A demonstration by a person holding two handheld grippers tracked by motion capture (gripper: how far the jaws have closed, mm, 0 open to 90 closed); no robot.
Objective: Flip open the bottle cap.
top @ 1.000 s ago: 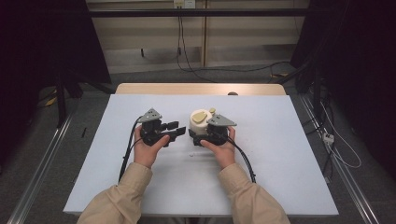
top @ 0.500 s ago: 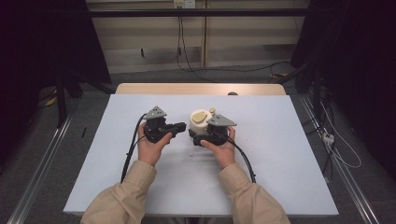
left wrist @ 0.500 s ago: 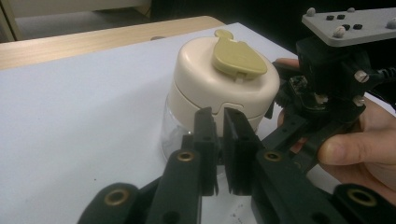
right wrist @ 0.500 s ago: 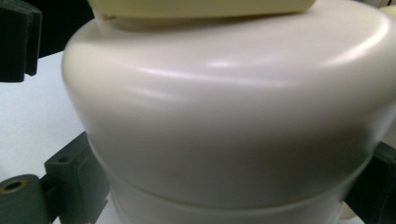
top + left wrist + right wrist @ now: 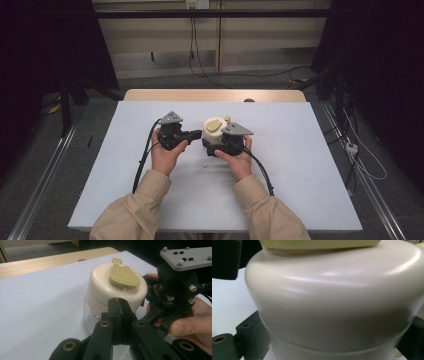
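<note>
Left gripper (image 5: 119, 305), jaws together and empty after closing, points at the jar (image 5: 115, 291) just beyond its tips; right gripper (image 5: 216, 146) clasps the jar's sides on the table (image 5: 300, 165).

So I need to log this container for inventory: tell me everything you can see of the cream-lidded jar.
The jar stands upright on the white table. It has a clear body under a rounded, glossy cream lid, plastic by its look, with a tan flip tab lying flat on top. The right gripper has its fingers on either side of it; the left gripper, shut, points at its side.
</note>
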